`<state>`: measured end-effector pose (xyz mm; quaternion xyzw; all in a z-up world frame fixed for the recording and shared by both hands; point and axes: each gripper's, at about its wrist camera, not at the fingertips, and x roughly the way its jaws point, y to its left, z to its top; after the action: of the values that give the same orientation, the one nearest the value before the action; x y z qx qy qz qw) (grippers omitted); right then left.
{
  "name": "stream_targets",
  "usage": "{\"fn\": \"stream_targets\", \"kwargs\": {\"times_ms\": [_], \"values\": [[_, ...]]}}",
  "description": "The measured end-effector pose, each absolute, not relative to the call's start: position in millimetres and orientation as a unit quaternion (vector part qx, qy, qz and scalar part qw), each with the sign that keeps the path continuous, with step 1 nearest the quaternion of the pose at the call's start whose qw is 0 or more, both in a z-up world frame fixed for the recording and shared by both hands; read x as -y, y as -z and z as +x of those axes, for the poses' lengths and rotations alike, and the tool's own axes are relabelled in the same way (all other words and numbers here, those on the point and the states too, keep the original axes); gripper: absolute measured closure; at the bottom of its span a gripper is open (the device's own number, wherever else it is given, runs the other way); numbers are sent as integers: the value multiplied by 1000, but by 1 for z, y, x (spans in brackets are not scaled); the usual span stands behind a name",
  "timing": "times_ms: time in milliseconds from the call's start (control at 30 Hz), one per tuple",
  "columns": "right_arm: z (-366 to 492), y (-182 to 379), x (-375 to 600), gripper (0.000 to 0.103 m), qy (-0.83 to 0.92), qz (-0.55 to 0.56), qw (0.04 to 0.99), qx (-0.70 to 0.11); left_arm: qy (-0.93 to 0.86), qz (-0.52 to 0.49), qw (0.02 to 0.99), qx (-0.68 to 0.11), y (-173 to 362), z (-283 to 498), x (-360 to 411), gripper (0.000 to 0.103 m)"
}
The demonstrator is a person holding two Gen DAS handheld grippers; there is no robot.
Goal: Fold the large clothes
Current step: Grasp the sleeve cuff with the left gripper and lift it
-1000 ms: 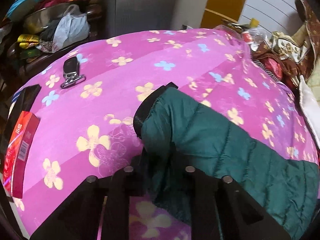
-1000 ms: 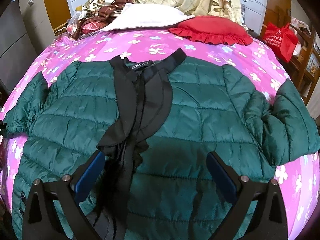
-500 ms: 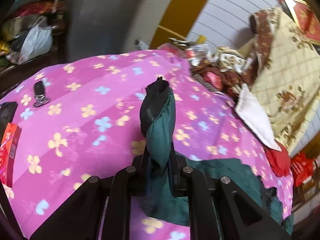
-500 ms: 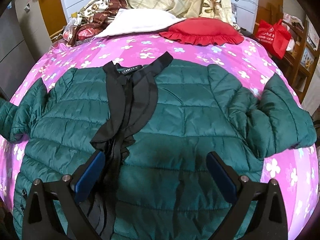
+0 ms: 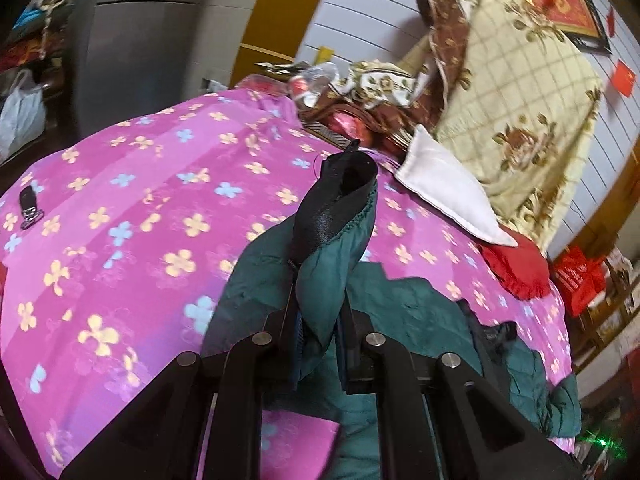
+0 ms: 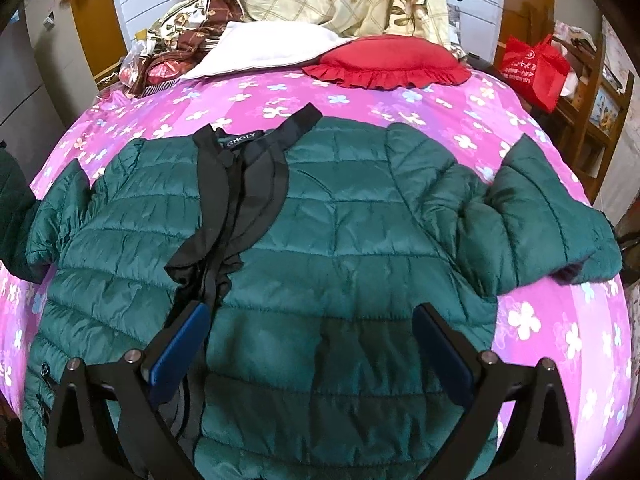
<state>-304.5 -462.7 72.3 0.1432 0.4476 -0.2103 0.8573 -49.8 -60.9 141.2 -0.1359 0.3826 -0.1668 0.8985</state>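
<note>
Nearest to us, our left gripper was clamped tight on the sleeve of the dark green quilted puffer jacket, pinching the cloth a little way below its black ribbed cuff. The cuff stood up above the jaws, clear of the bright pink bedspread with yellow and blue flowers. We judged the grip narrow: the shiny cloth is slippery, and a quick swing across could let the sleeve slide out and drop short of the body.

Our right gripper hung wide open over the lower front of the jacket, holding nothing, so nothing pinned the body down. Pulling the sleeve inward could therefore drag the whole jacket sideways and bunch it up.

Further on, the jacket lay spread face up on the bedspread, with its black front bands loose and rumpled at the neck; we thought they could get trapped crooked under the fold. The other sleeve lay out to the right, not yet folded.

Beyond, a dark key fob lay near the bedspread's left edge, well apart from the jacket, and a white pillow and red frilled cushion lay at the far end.
</note>
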Motion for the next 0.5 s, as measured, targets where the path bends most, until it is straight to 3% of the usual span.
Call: {"fn": "stream_targets", "kwargs": {"times_ms": [500], "values": [[-319, -69, 472, 0, 220, 154, 853, -447, 207, -82, 898, -378, -158, -83, 126, 103]]}}
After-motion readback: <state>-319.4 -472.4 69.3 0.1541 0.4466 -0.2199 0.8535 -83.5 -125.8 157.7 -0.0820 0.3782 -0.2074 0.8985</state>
